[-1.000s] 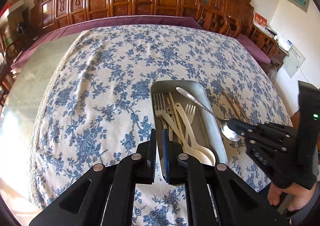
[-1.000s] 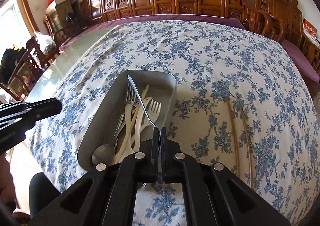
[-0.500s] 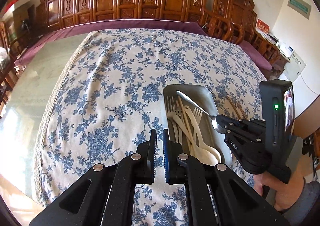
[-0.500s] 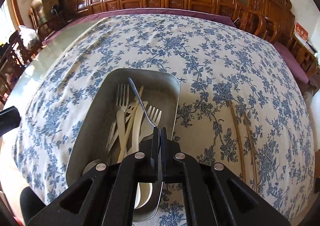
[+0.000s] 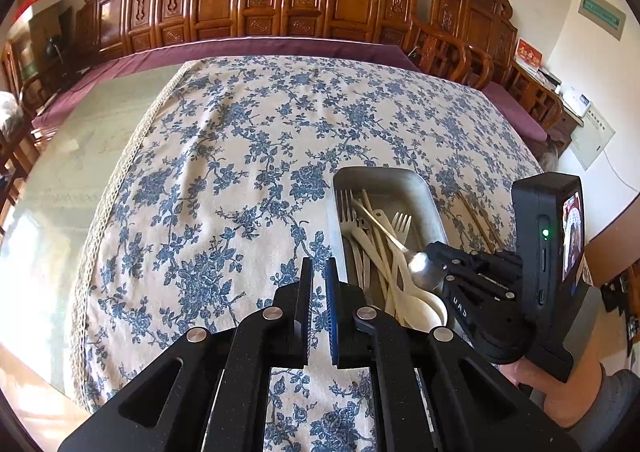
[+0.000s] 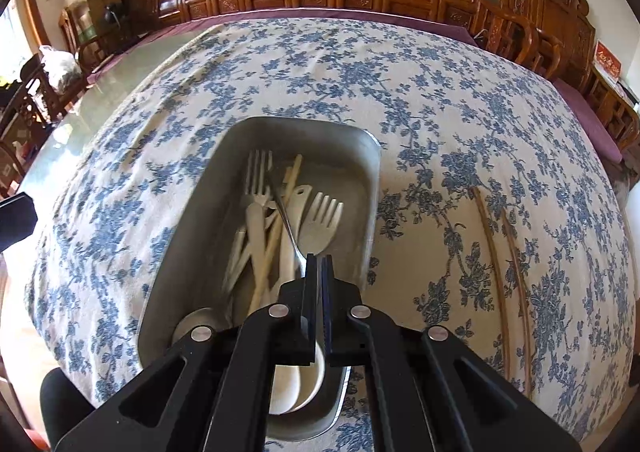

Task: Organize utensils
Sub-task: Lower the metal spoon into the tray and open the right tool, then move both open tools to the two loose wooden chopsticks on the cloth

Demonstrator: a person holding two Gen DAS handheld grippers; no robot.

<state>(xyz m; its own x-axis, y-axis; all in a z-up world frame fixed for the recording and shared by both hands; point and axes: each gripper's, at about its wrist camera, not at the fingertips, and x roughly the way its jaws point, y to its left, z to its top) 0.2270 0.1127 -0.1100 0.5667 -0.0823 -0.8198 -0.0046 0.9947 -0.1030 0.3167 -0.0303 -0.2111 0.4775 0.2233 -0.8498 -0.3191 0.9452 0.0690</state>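
Right gripper [image 6: 318,268] is pinched tight on the metal spoon [image 5: 394,242], gripping it at the bowl end so the handle slants out ahead over the tray [image 6: 362,188]. From the left wrist view the spoon's shiny bowl [image 5: 422,270] sits right at the black fingertips, just above the heap of cutlery. Inside the tray lie a metal fork [image 6: 258,176] on the left, a pale plastic fork [image 6: 322,222] on the right, a wooden chopstick [image 6: 276,232] running lengthwise between them, and cream plastic spoons [image 6: 298,388] with their bowls at the near end. The tray rests on the blue flowered tablecloth [image 5: 224,180]. Out on the cloth to the right of the tray, well apart from it, two more chopsticks [image 6: 504,252] lie side by side. Left gripper [image 5: 318,280] hangs over bare cloth just left of the tray, its two pads almost together with only a thin gap, and nothing between them. Carved wooden chairs [image 5: 296,0] line the wall behind the table
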